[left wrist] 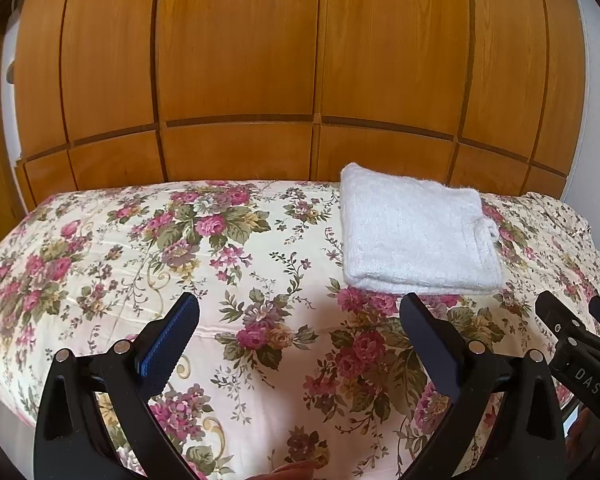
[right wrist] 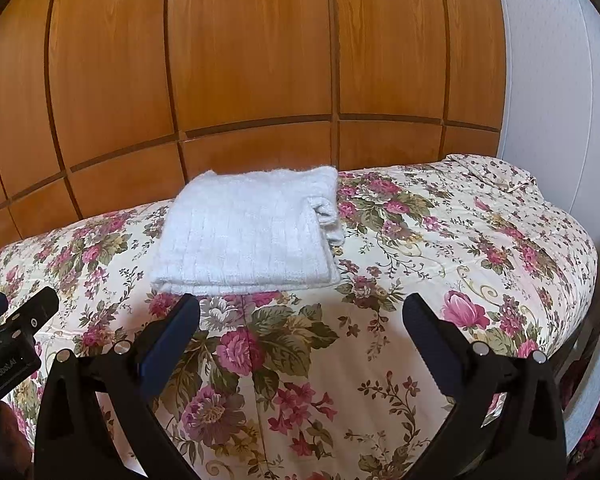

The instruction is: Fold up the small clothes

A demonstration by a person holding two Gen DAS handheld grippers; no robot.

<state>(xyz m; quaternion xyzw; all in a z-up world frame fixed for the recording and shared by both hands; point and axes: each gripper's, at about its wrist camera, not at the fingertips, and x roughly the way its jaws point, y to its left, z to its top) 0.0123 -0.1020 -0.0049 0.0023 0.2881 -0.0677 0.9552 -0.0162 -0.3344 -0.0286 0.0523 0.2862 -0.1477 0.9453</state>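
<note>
A white knitted garment (left wrist: 416, 232) lies folded into a neat rectangle on the floral bedspread (left wrist: 260, 264), toward the far side of the bed. In the right wrist view the same folded garment (right wrist: 248, 236) sits just beyond my left fingertip. My left gripper (left wrist: 300, 312) hovers open over the bedspread, nearer than the garment, nothing between its fingers. My right gripper (right wrist: 300, 312) is open too and holds nothing. The right gripper's body (left wrist: 580, 344) shows at the right edge of the left wrist view; the left gripper's body (right wrist: 16, 336) shows at the left edge of the right wrist view.
A wooden panelled wardrobe (left wrist: 236, 80) rises right behind the bed. A white wall (right wrist: 560, 100) stands at the right. The bedspread bunches up at the far right corner (right wrist: 496, 176). A white chair-like frame (right wrist: 596, 352) stands beside the bed's right edge.
</note>
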